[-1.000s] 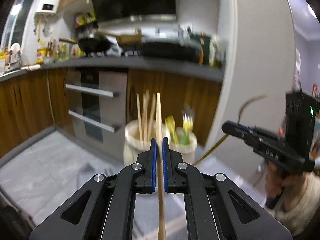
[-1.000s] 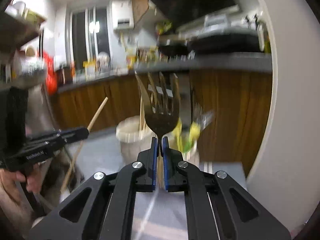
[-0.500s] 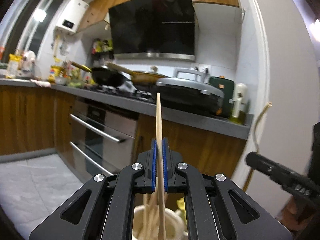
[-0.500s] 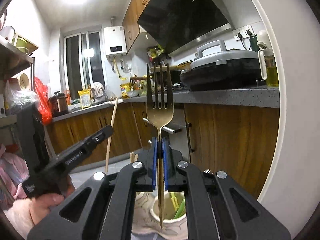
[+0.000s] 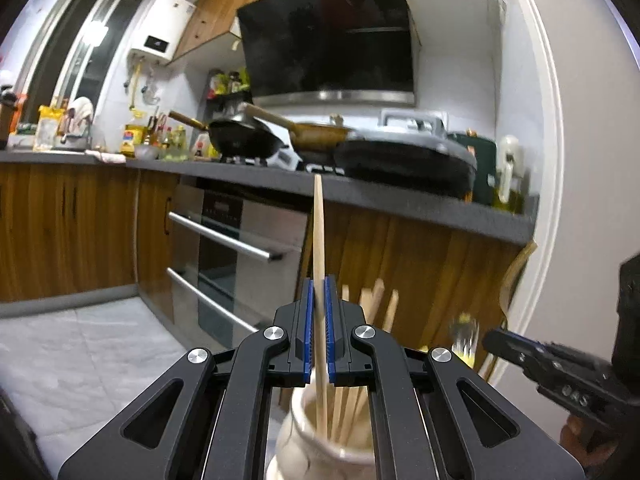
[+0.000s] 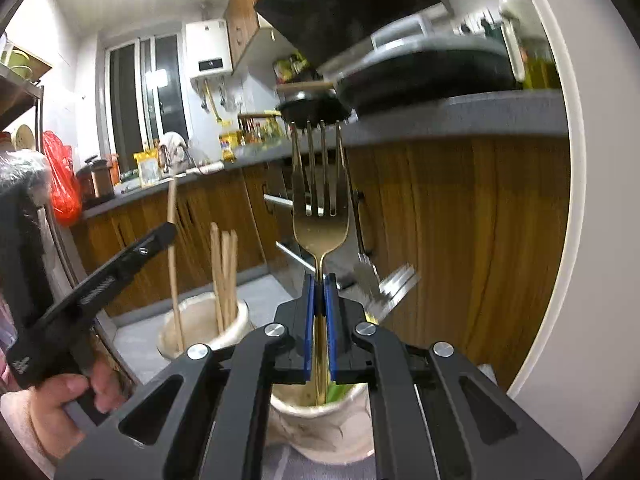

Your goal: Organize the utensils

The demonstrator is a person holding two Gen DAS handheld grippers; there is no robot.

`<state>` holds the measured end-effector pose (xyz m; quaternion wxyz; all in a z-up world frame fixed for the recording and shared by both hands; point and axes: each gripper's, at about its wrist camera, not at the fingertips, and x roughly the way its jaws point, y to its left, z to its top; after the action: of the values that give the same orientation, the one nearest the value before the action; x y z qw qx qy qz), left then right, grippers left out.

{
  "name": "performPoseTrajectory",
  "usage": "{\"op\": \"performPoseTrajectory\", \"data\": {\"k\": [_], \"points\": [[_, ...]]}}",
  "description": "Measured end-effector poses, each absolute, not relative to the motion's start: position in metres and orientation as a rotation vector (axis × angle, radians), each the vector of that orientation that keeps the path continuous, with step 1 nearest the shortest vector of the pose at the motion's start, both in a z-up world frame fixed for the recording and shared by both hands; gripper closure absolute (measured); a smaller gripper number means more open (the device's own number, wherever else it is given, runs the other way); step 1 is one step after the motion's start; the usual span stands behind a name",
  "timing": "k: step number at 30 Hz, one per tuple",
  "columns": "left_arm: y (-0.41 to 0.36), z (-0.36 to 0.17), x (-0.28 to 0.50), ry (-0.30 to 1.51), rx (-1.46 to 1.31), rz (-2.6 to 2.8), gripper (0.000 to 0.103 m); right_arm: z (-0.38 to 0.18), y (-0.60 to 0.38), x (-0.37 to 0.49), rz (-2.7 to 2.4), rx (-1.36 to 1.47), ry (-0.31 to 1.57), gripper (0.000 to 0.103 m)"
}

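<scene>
My left gripper is shut on a wooden chopstick that stands upright, its lower end inside a cream ceramic jar with several other chopsticks. My right gripper is shut on a gold fork, tines up, its handle reaching down into a second cream jar holding green-handled cutlery. In the right wrist view the left gripper holds its chopstick in the chopstick jar. In the left wrist view the right gripper shows at the right edge.
A kitchen counter with pans and a griddle runs behind, above wooden cabinets and an oven. A white wall edge stands close on the right. The jars rest on a grey surface. A person's hand grips the left tool.
Both grippers have come down over the jars. The chopstick's lower end now sits inside the chopstick jar, and the fork's handle now reaches into the other jar.
</scene>
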<state>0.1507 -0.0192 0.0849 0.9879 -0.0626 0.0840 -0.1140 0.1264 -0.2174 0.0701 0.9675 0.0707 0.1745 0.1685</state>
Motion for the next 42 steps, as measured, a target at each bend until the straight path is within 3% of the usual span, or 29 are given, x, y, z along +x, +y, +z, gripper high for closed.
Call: {"op": "performPoseTrajectory", "data": {"k": [14, 15, 17, 19, 21, 25, 29, 32, 40, 42], "points": [[-0.014, 0.053, 0.138, 0.299, -0.101, -0.217, 0.097, 0.056, -0.223, 0.136, 0.283, 0.161, 0.399, 0.096], [-0.013, 0.052, 0.137, 0.300, -0.101, -0.215, 0.097, 0.055, -0.224, 0.135, 0.280, 0.161, 0.404, 0.095], [-0.011, 0.052, 0.132, 0.311, -0.105, -0.219, 0.096, 0.054, -0.225, 0.134, 0.286, 0.167, 0.412, 0.082], [-0.010, 0.052, 0.127, 0.317, -0.102, -0.219, 0.091, 0.056, -0.222, 0.133, 0.289, 0.163, 0.413, 0.065], [-0.010, 0.052, 0.120, 0.322, -0.090, -0.212, 0.086, 0.056, -0.221, 0.126, 0.284, 0.141, 0.419, 0.061], [-0.009, 0.050, 0.100, 0.339, -0.083, -0.219, 0.056, 0.050, -0.226, 0.108, 0.271, 0.121, 0.452, 0.043], [-0.012, 0.043, 0.078, 0.354, -0.065, -0.217, 0.038, 0.037, -0.228, 0.092, 0.268, 0.101, 0.498, 0.035], [-0.017, 0.035, 0.064, 0.361, -0.046, -0.215, 0.030, 0.026, -0.225, 0.082, 0.249, 0.051, 0.500, 0.031], [-0.030, 0.014, 0.050, 0.357, 0.023, -0.184, 0.011, 0.013, -0.221, 0.062, 0.261, -0.019, 0.417, 0.006], [-0.032, 0.010, 0.048, 0.346, 0.028, -0.171, 0.009, 0.011, -0.219, 0.059, 0.266, -0.031, 0.397, 0.006]]}}
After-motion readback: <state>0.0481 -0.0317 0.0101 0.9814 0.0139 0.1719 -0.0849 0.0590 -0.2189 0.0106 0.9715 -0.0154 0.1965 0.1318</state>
